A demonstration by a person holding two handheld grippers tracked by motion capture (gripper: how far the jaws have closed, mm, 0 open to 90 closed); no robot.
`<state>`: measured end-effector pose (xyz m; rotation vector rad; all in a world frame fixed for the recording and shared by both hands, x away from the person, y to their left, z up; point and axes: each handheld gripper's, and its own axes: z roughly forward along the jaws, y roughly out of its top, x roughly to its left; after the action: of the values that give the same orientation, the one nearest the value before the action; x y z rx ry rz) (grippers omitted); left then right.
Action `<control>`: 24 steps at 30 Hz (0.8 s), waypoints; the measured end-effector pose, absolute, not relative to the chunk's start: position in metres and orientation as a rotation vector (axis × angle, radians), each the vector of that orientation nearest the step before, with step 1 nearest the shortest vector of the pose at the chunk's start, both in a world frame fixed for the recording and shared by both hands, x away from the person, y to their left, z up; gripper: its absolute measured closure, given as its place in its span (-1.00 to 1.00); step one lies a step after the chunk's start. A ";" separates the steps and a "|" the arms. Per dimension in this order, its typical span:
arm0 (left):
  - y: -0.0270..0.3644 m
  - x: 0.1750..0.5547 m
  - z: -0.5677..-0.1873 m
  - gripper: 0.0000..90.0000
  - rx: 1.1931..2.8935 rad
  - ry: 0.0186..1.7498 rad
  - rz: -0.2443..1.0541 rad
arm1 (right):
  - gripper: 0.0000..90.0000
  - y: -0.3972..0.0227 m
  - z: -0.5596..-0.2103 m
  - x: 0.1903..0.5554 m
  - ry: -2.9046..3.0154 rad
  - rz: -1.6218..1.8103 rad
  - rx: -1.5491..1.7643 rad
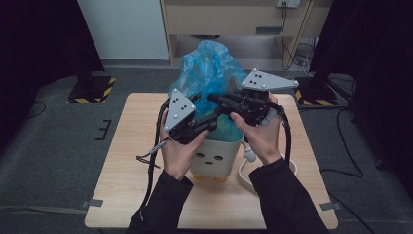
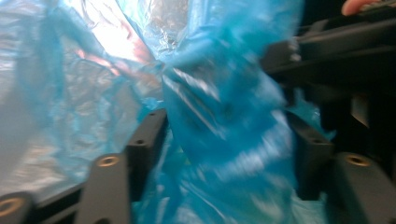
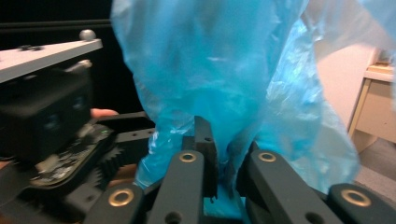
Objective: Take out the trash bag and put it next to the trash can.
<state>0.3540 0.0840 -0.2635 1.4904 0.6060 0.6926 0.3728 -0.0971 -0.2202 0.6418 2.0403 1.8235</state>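
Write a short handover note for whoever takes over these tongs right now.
Right tongs: shut on the blue plastic bag, pinching a fold.
Left tongs: partly open, bag film between the jaws, no firm grip visible.
The bag balloons out of the small white bin on the wooden table.
Done: bag sits in the bin.
Left: likely fitting its rim over the bin's edge.

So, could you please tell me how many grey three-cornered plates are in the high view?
2. One grey plate tops the left gripper, left of the blue bag; the other plate tops the right gripper, on the bag's right. None seems hidden.
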 end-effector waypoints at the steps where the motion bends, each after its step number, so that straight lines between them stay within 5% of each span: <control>1: 0.084 0.355 -0.263 0.14 1.488 0.613 0.681 | 0.85 -0.097 -0.220 0.373 2.046 1.820 0.643; 8: 0.087 0.359 -0.264 0.83 1.485 0.692 0.671 | 0.38 -0.102 -0.223 0.374 2.038 1.862 0.616; 13: 0.095 0.365 -0.262 0.91 1.443 0.806 0.671 | -0.07 -0.109 -0.222 0.368 1.991 1.855 0.606; 24: 0.105 0.364 -0.256 0.93 1.389 0.801 0.707 | -0.33 -0.133 -0.232 0.371 1.882 1.728 0.688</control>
<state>0.3644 0.1046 -0.2559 1.3886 0.8006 0.7066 0.3714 -0.1334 -0.2325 0.6879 1.8819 1.7284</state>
